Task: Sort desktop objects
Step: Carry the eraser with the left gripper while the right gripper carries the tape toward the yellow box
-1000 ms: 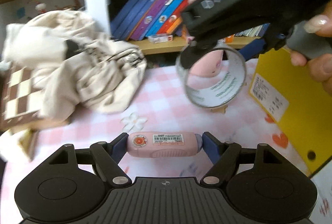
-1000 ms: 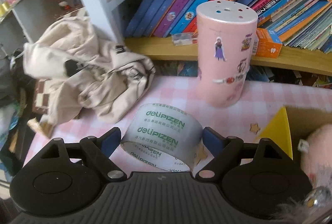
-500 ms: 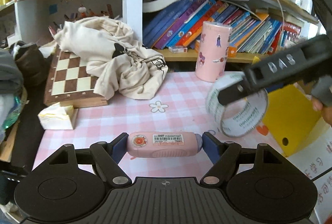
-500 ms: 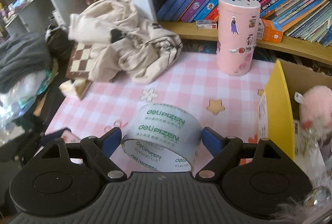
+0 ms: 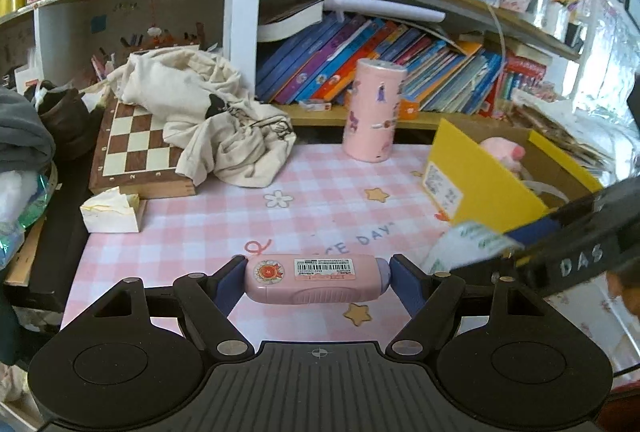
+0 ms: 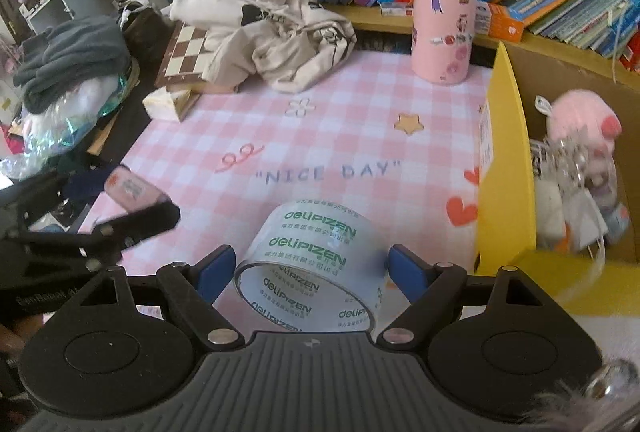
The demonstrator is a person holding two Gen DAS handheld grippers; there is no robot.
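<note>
Pink checked desk (image 6: 340, 136), yellow box (image 6: 504, 168) holding plush toy (image 6: 580, 120)

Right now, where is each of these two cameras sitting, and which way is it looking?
Left wrist: rides on the left gripper, looking down across the pink checked table to the bookshelf; its fingers clamp a pink case; the right gripper crosses at right.
Right wrist: rides on the right gripper, facing table and yellow box; its fingers clamp a tape roll; the left gripper shows at left.
Shared: table, pink canister, chessboard, cream cloth, box.
</note>
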